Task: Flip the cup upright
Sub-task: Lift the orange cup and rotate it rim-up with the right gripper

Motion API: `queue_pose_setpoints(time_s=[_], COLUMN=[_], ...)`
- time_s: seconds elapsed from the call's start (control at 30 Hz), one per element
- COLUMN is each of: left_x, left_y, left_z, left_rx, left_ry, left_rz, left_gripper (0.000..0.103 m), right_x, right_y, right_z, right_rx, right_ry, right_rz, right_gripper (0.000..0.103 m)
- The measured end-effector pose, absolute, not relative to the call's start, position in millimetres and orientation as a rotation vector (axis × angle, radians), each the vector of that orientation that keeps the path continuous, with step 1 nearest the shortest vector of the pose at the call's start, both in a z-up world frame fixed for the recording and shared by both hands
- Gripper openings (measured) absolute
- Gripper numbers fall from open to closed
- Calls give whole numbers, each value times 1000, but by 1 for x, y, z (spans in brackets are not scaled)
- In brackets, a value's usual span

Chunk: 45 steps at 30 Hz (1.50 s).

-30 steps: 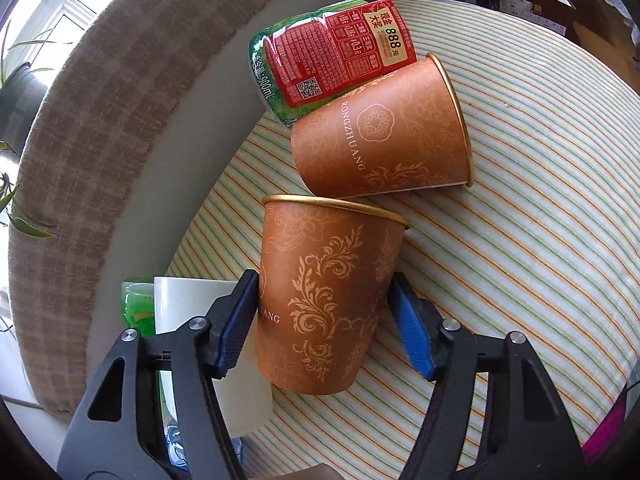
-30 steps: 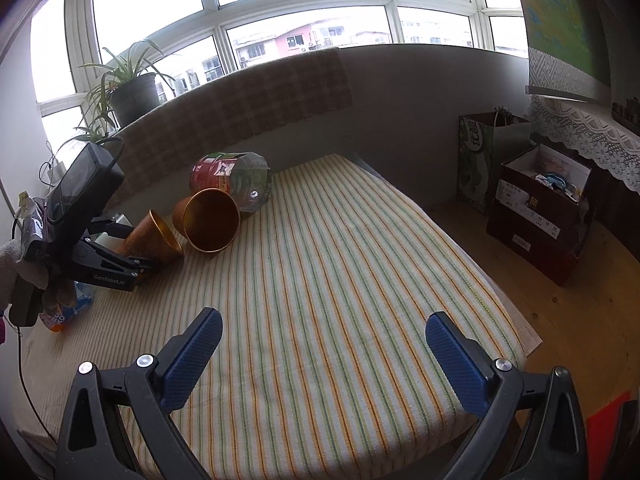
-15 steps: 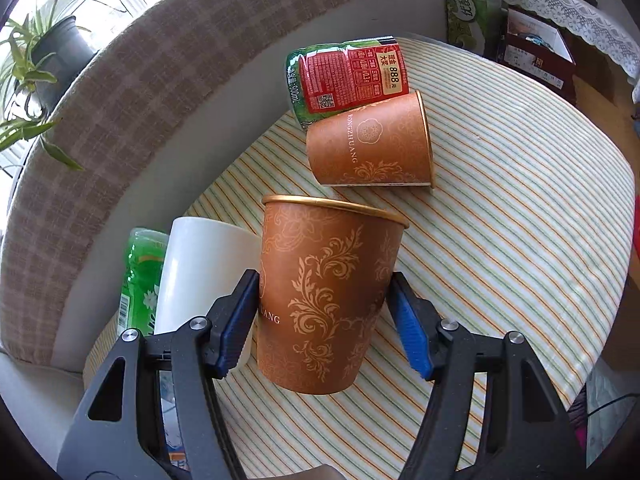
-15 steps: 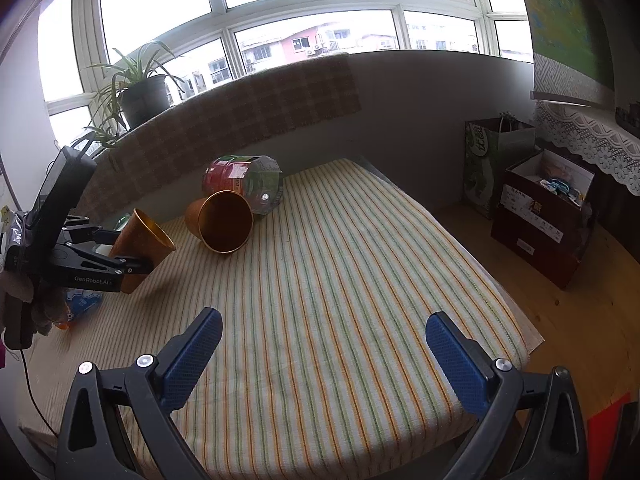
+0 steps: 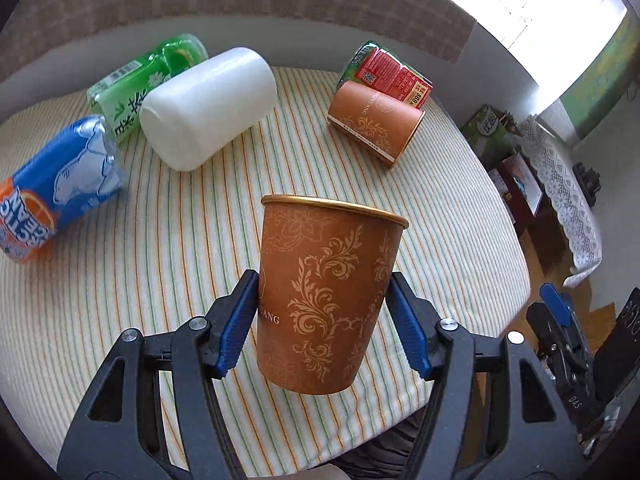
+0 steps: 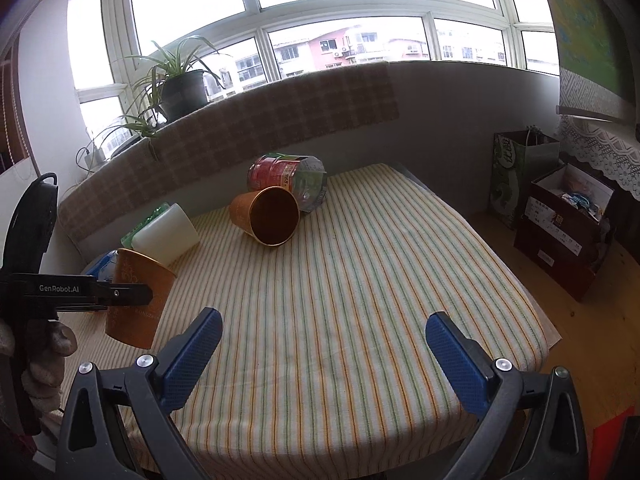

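Note:
My left gripper (image 5: 322, 312) is shut on an orange paper cup (image 5: 326, 304) with gold swirls, held rim up above the striped table; the same cup (image 6: 136, 296) shows at the left of the right wrist view, nearly upright and off the cloth. A second orange cup (image 5: 376, 124) lies on its side at the far right, its mouth facing the right wrist view (image 6: 268, 216). My right gripper (image 6: 324, 348) is open and empty over the table's near part.
A red-labelled bottle (image 5: 384, 76) lies behind the second cup. A white cup (image 5: 208, 106), a green bottle (image 5: 136, 84) and a blue packet (image 5: 56, 188) lie at the far left. The striped tablecloth (image 6: 360, 280) ends at the right, with boxes (image 6: 568, 224) on the floor.
My left gripper has swung the held cup away from the lying cup and bottle, toward the near left of the table, and turned it more upright. The right gripper has barely moved.

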State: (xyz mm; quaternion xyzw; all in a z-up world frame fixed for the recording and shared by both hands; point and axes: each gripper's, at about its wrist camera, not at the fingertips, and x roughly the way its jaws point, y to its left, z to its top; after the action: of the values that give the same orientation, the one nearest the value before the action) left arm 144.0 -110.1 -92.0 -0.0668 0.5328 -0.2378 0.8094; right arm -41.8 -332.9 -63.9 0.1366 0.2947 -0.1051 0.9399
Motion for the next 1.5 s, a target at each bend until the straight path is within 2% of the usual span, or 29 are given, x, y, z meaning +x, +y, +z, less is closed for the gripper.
queue_pose_setpoints(time_s=[0.17, 0.63, 0.77, 0.8, 0.87, 1.17, 1.5], left_x=[147, 152, 148, 147, 143, 107, 43], left_y=[-89, -87, -84, -83, -80, -46, 1], left_z=[-117, -132, -124, -122, -117, -90, -72], left_rx=[-432, -484, -435, -419, -394, -248, -95], left_ry=[1208, 1242, 1213, 1207, 1191, 1068, 903], left_rz=[-460, -462, -455, -459, -465, -399, -233], left_gripper=[67, 68, 69, 75, 78, 78, 78], right_x=[-47, -51, -45, -43, -36, 17, 79], right_y=[-328, -317, -316, -317, -318, -299, -256], right_z=[-61, -61, -62, -63, -65, -69, -79], right_rx=[278, 270, 302, 321, 362, 465, 445], right_ry=[599, 622, 645, 655, 678, 790, 937], right_rz=[-204, -184, -138, -119, -79, 119, 249], right_gripper=[103, 103, 103, 103, 103, 103, 99])
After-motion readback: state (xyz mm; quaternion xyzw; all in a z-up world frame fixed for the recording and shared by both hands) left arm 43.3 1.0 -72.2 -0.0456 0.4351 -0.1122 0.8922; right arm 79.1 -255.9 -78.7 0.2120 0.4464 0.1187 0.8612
